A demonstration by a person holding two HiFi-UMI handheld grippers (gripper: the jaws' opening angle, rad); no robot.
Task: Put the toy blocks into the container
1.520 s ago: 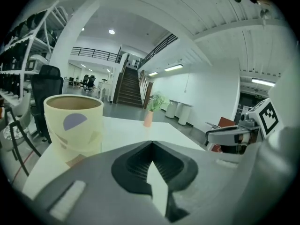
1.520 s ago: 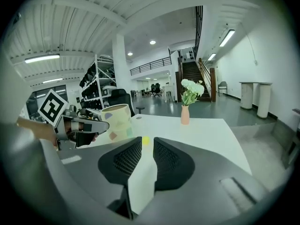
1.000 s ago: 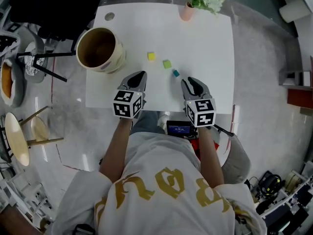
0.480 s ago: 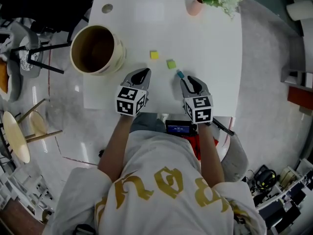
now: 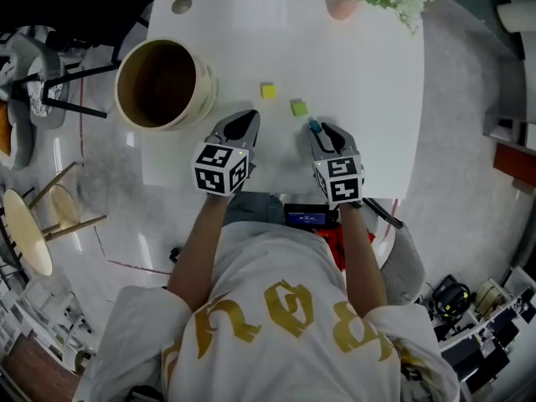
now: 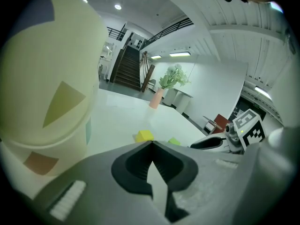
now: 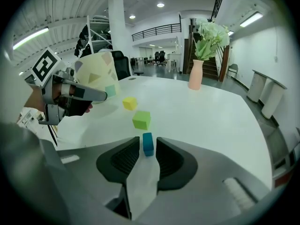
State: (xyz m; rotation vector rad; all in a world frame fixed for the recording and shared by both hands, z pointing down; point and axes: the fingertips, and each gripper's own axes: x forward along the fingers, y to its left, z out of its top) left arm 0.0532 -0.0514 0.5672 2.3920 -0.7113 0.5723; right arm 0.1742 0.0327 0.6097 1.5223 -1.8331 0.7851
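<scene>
Three small blocks lie on the white table (image 5: 368, 74): a yellow block (image 5: 268, 90), a green block (image 5: 298, 107) and a blue block (image 5: 315, 126). My right gripper (image 5: 323, 132) is low over the table, and its jaws have just been opening. In the right gripper view the blue block (image 7: 148, 147) stands upright between the tips of that gripper (image 7: 147, 139), with a thin gap on each side. My left gripper (image 5: 243, 122) is shut and empty, its tips (image 6: 151, 143) meeting, just right of the round cream container (image 5: 163, 84).
A pink vase with white flowers (image 5: 345, 5) stands at the table's far edge. The container (image 6: 47, 78) fills the left of the left gripper view. Stools and chair legs (image 5: 33, 224) stand on the floor to the left.
Both grippers have sunk toward the table and moved forward. The right gripper's tips have come round the blue block, which lay ahead of them before.
</scene>
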